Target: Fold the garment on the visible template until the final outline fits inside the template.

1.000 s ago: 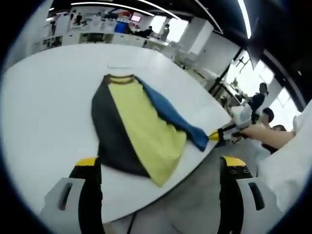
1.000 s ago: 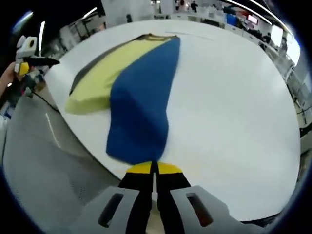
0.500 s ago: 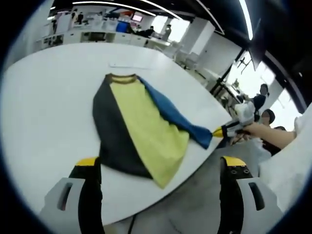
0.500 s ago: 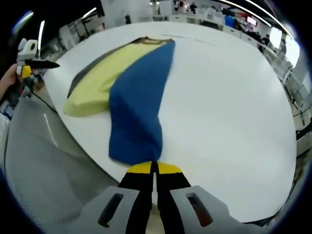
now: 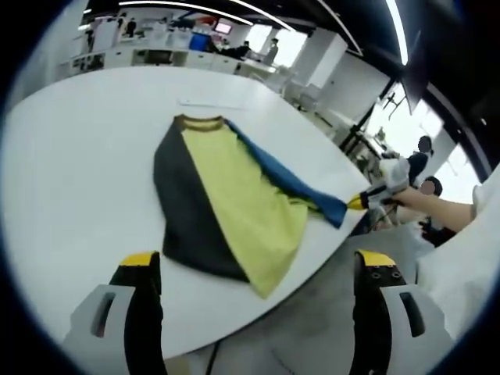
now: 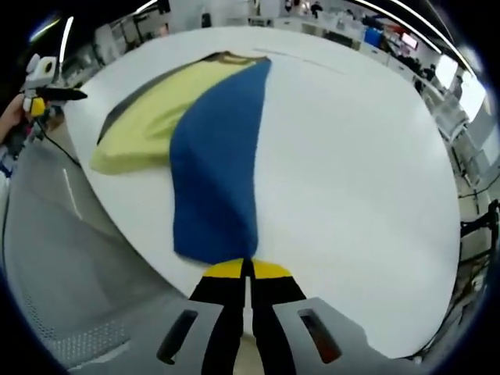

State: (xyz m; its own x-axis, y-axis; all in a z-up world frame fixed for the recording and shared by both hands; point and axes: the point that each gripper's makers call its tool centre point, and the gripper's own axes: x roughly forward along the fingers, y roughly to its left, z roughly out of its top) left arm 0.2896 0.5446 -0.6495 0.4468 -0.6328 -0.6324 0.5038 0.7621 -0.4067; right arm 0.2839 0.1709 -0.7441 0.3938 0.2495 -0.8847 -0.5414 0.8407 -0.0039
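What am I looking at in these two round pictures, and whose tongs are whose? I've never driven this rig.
No robot here: a person holds one pair of tongs in each hand, and a fisheye camera rides on each pair. In the left gripper view, the left tongs stand open at the bottom, holding nothing. In the right gripper view, the right tongs are shut on the blue sleeve of the garment, a shirt with black, yellow and blue panels lying on the white round table. The right tongs also show at the table's edge in the left gripper view, pulling the sleeve outward. I can't make out a template outline.
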